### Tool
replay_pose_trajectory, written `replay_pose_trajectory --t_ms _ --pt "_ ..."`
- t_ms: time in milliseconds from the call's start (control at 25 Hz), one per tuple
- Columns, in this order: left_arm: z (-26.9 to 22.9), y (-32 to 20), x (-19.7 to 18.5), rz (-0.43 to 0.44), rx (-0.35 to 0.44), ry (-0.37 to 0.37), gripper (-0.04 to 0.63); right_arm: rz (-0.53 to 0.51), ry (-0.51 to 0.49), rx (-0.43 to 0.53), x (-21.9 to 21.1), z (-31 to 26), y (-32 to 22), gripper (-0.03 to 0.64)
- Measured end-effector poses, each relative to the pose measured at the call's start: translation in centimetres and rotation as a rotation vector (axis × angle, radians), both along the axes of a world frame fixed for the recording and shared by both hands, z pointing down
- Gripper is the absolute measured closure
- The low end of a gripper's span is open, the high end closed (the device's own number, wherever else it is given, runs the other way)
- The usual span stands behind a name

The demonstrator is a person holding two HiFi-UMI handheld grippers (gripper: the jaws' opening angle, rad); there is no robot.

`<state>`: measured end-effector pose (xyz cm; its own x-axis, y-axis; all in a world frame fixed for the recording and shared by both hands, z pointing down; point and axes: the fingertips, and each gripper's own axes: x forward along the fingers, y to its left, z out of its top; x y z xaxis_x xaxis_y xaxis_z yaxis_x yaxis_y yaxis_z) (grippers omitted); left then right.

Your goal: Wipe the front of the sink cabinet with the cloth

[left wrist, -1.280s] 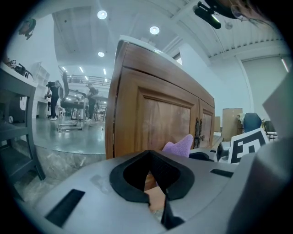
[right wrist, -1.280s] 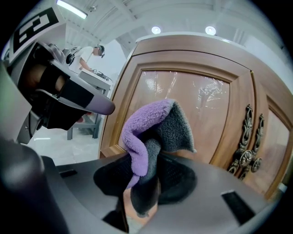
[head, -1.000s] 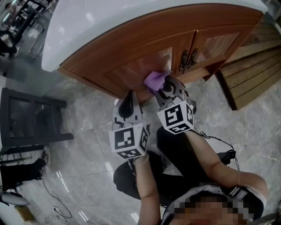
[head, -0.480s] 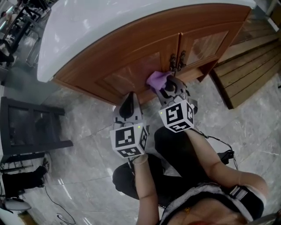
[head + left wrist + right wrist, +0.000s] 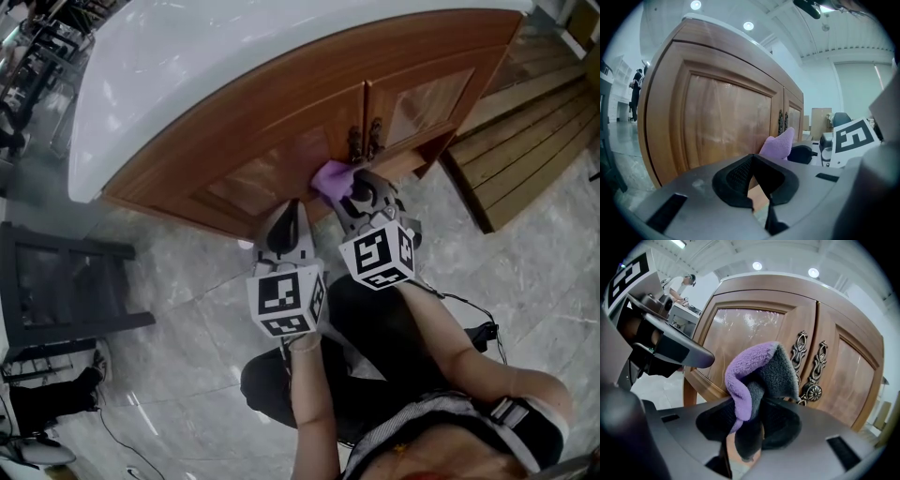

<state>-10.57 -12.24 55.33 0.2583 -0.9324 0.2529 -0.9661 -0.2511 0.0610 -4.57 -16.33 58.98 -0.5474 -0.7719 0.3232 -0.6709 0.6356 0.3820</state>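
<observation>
The wooden sink cabinet [image 5: 281, 122] stands under a white countertop [image 5: 206, 56], with two doors and ornate metal handles [image 5: 364, 139]. My right gripper [image 5: 361, 192] is shut on a purple and grey cloth [image 5: 333, 176], which is pressed against the left door's lower right corner, just below the handles. In the right gripper view the cloth [image 5: 759, 376] bulges out of the jaws in front of the handles [image 5: 808, 369]. My left gripper [image 5: 289, 225] hangs to the left of it, shut and empty, near the cabinet's lower rail. The cloth [image 5: 779, 143] also shows in the left gripper view.
A dark metal rack [image 5: 66, 281] stands on the marble floor [image 5: 169, 375] at the left. Wooden pallets [image 5: 525, 131] lie to the right of the cabinet. The person's legs and a cable [image 5: 459, 305] are below the grippers.
The right gripper and cloth have slid along the left door towards the handles. The left gripper has moved a little right and closer to the cabinet. The head view has shifted.
</observation>
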Motion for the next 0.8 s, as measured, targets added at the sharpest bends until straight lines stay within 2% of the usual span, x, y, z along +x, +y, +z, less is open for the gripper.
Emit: replay_pose_trajectory --t_ms 320,560,640,800 --pt "0.2 -0.2 0.4 0.027 -0.019 -0.020 0.589 -0.050 -0.011 -0.029 -0.4 -0.2 0.5 0.433" --pt "-1.1 -0.3 1.1 0.023 -0.010 -0.060 0.589 -0.137 -0.107 -0.062 0.0 -3.7 2.2 0.433" --pt "-1.4 -0.7 1.7 0.025 -0.004 -0.036 0.589 -0.128 -0.112 -0.052 1.1 -5.1 2.3 0.433" --pt "-2.6 -1.6 5.1 0.058 0.033 -0.054 0.589 -0.082 -0.129 -0.020 4.2 -7.7 1.2 0.433"
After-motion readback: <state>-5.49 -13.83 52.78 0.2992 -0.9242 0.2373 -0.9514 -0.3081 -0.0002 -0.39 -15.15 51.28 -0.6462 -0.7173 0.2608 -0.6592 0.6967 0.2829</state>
